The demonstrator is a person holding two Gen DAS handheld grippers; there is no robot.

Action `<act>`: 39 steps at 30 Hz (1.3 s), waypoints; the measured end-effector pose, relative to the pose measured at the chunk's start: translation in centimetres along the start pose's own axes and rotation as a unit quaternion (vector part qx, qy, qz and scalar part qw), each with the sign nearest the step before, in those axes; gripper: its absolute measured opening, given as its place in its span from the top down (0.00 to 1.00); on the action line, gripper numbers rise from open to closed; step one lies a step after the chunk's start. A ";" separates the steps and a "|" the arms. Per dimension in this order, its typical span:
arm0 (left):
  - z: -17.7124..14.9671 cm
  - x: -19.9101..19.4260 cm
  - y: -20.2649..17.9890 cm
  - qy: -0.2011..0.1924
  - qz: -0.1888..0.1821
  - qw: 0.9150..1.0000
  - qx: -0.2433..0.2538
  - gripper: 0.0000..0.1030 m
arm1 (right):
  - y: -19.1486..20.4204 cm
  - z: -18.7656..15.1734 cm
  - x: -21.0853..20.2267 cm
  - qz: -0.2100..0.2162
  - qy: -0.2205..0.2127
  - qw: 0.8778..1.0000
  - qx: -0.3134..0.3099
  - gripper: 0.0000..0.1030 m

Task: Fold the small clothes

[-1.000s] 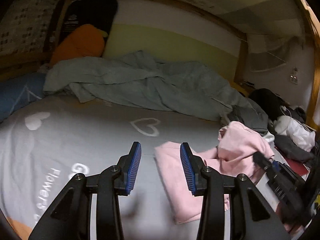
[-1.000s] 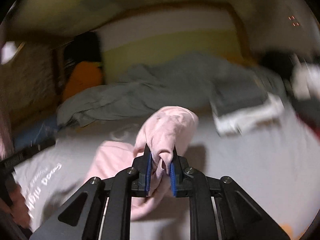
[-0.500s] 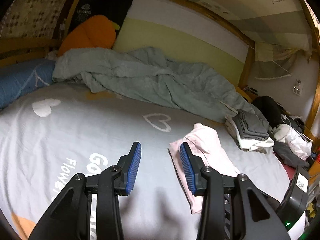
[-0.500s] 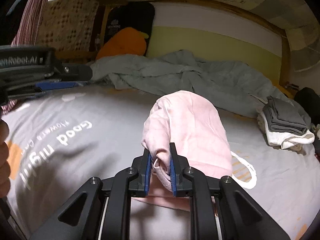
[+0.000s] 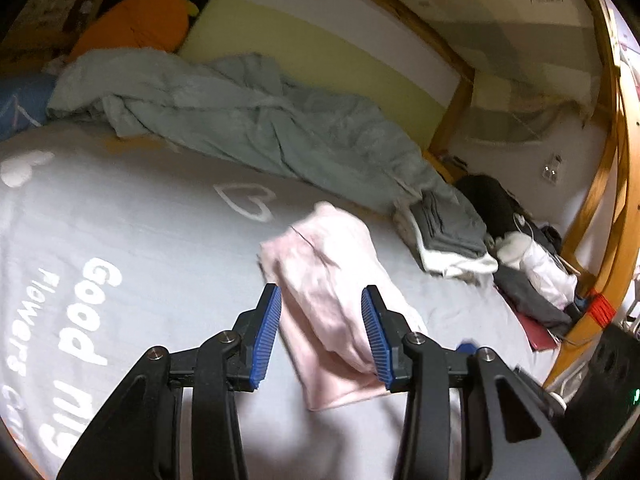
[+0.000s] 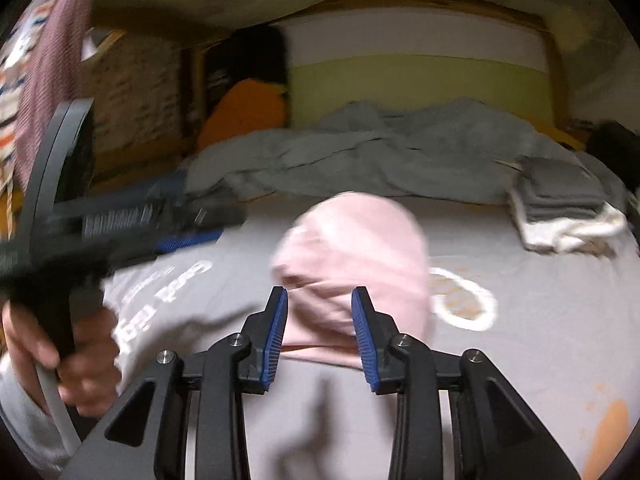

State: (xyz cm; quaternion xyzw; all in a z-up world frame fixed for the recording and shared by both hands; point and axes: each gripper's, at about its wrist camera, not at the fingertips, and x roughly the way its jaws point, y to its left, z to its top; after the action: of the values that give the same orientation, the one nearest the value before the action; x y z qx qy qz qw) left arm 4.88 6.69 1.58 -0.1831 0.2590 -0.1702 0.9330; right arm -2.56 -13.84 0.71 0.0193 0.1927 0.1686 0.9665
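Observation:
A folded pink garment lies on the grey bedsheet. In the right wrist view it sits just beyond the fingers. My left gripper is open, its jaws apart over the garment's near part, not gripping it. My right gripper is open, its jaws apart on either side of the garment's near edge. The left gripper also shows blurred at the left of the right wrist view, held by a hand.
A crumpled grey-green blanket lies across the back of the bed. A stack of folded grey and white clothes sits at the right, with a dark pile beyond it. An orange cushion leans at the back left. A wooden bed frame runs along the right.
My right gripper has opened and let go of the pink garment, which now lies folded on the sheet. My left gripper has moved over the garment.

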 end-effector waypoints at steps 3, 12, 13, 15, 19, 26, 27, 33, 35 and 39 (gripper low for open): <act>-0.6 1.2 -0.5 0.020 -0.016 1.000 -0.006 0.60 | -2.3 0.1 0.8 -0.022 0.007 0.999 0.031 0.67; -3.5 3.6 -0.4 0.095 0.072 0.993 0.006 0.55 | -4.6 -2.5 4.0 0.012 0.077 0.995 0.068 0.67; -4.0 3.6 0.1 0.098 0.067 0.993 -0.011 0.54 | -4.6 -2.8 4.0 0.015 0.080 0.994 0.066 0.67; -4.5 3.7 0.6 0.105 0.059 0.992 -0.028 0.54 | -4.9 -2.9 3.9 0.022 0.085 0.994 0.066 0.67; -4.1 2.9 0.4 0.099 0.050 0.993 -0.028 0.55 | -6.4 -1.3 2.7 0.042 0.093 0.989 0.111 0.64; -2.1 4.7 3.0 0.098 -0.044 0.977 -0.184 0.32 | -11.3 2.2 3.5 0.072 0.069 0.973 0.208 0.29; -2.2 5.0 3.6 0.095 -0.048 0.973 -0.205 0.32 | -12.0 2.1 4.3 0.085 0.080 0.966 0.231 0.29; -2.6 6.3 5.4 0.085 -0.083 0.958 -0.262 0.33 | -15.1 -0.1 9.9 0.113 0.149 0.924 0.334 0.29; -2.5 7.2 4.6 0.095 -0.073 0.964 -0.238 0.53 | -14.9 -0.3 10.8 0.130 0.156 0.923 0.326 0.29; -2.7 8.5 4.7 0.107 -0.095 0.959 -0.244 0.71 | -13.7 -0.4 12.5 0.161 0.172 0.926 0.295 0.42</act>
State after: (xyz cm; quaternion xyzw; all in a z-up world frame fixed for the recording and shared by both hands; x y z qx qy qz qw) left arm 11.29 6.61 -6.13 -0.4097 0.3726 -0.2081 0.8062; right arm 12.54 -22.59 -5.63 0.3051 0.3915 0.2579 0.8289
